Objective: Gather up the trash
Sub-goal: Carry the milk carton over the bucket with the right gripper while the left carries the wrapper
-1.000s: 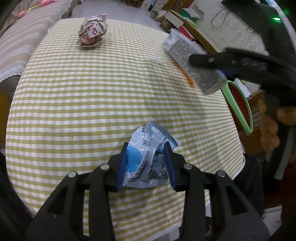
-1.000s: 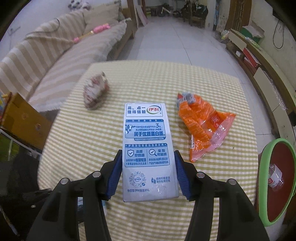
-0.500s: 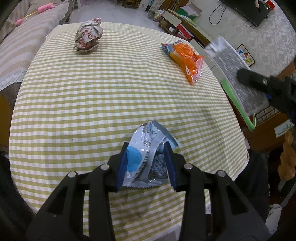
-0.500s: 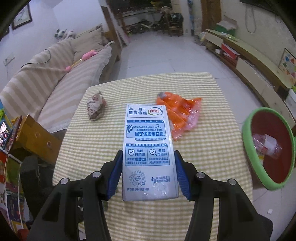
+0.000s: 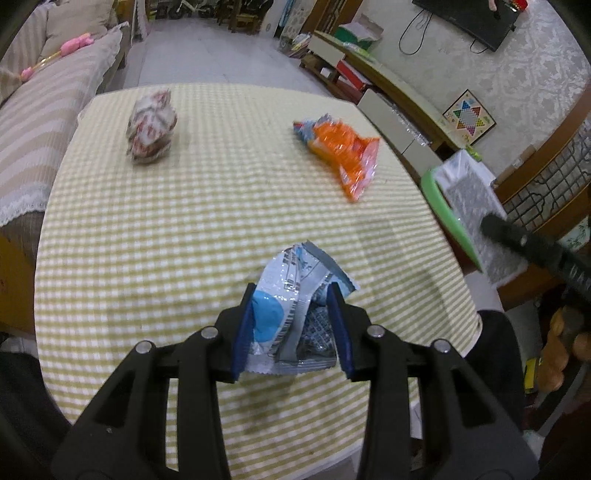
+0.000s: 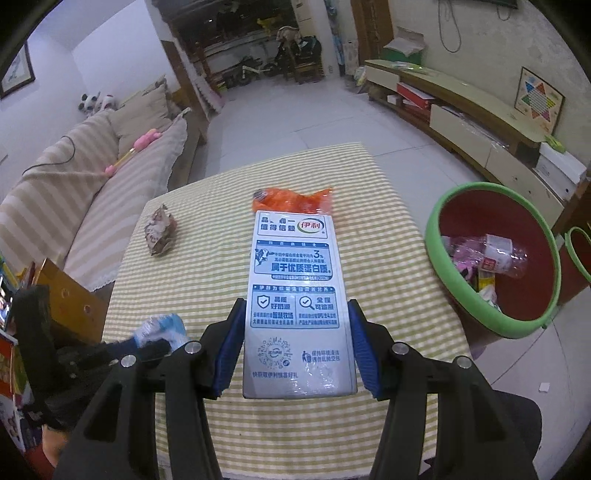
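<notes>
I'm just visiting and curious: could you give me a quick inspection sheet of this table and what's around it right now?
Surface: table under a yellow-and-white checked cloth.
Job's things: crumpled orange plastic bag and crumpled red-and-white wrapper lie apart on the cloth; red tub with a green rim beside the table already holds trash.
Clutter: nothing seen beyond the trash.
Grippers: left gripper is shut on a blue-and-silver foil packet; right gripper is shut on a white milk carton with blue print.
Cables: black cord on the wall below the television.
Surroundings: striped sofa, low cabinet, tiled floor.
</notes>
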`<act>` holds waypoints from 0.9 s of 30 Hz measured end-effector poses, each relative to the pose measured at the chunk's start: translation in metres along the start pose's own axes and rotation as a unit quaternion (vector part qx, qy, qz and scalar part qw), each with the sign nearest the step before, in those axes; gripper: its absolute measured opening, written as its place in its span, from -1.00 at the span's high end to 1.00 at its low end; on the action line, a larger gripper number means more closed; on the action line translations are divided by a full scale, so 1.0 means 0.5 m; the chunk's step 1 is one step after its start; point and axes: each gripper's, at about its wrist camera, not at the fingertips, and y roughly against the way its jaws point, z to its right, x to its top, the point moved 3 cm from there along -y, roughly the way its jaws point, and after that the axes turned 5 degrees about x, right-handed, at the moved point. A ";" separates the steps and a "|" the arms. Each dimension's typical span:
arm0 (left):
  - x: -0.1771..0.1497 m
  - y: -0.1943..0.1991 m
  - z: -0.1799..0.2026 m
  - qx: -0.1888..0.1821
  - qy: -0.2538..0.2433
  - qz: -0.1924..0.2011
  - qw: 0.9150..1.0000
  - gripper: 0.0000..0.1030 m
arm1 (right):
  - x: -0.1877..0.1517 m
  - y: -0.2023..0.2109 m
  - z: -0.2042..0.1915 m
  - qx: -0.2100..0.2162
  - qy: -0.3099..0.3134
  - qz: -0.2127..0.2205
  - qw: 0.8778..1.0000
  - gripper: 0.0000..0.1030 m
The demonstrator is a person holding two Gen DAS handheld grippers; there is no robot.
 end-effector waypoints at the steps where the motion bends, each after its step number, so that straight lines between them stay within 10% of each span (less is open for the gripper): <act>1: 0.006 0.002 0.003 -0.001 -0.001 0.003 1.000 0.29 | 0.000 0.003 0.006 -0.001 -0.003 0.002 1.000 -0.02; 27: 0.109 0.027 0.142 -0.046 -0.052 0.042 0.997 0.29 | 0.004 0.043 0.095 -0.021 -0.055 0.025 0.998 -0.01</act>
